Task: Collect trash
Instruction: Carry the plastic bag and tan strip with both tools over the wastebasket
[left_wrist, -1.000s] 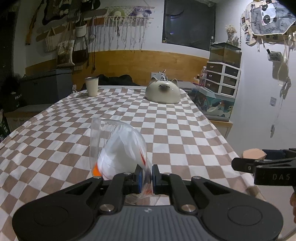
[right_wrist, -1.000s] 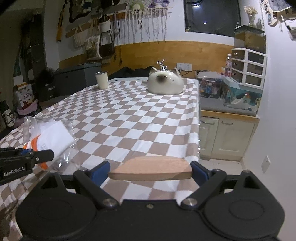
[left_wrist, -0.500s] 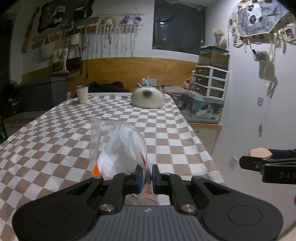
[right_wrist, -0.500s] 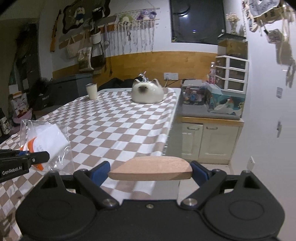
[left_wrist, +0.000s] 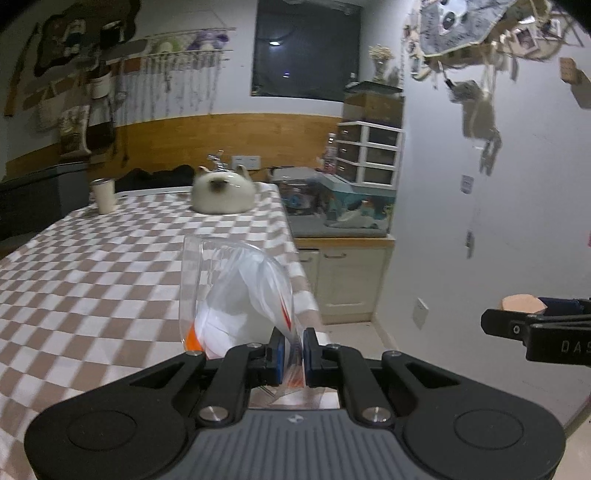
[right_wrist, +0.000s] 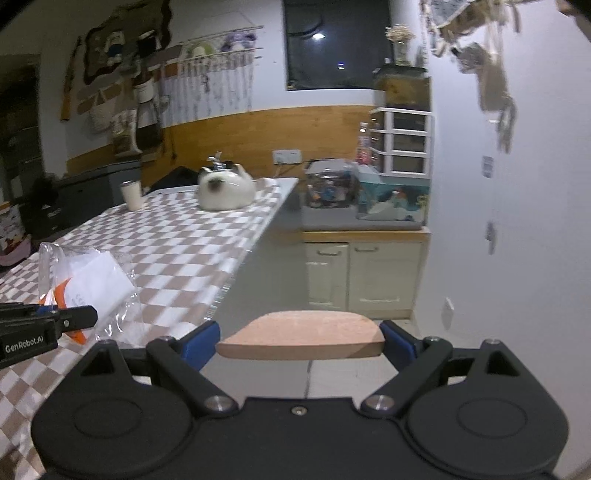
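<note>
My left gripper is shut on the lower corner of a clear plastic bag that holds white paper with orange marks. The bag stands up in front of the fingers, over the checkered table's right edge. In the right wrist view the same bag shows at the left with the left gripper's tip clamped on it. My right gripper is shut on a flat tan wooden piece that spans its wide-set blue pads, held over the floor beside the table. That gripper also shows at the right of the left wrist view.
The checkered table carries a cream cat-shaped pot and a pale cup at its far end. A cream cabinet with cluttered boxes on top stands against the back wall. A white wall is close on the right.
Both views have swung and slid to the right, off the table toward the cabinet and the floor. The bag and the wooden piece stay held as before.
</note>
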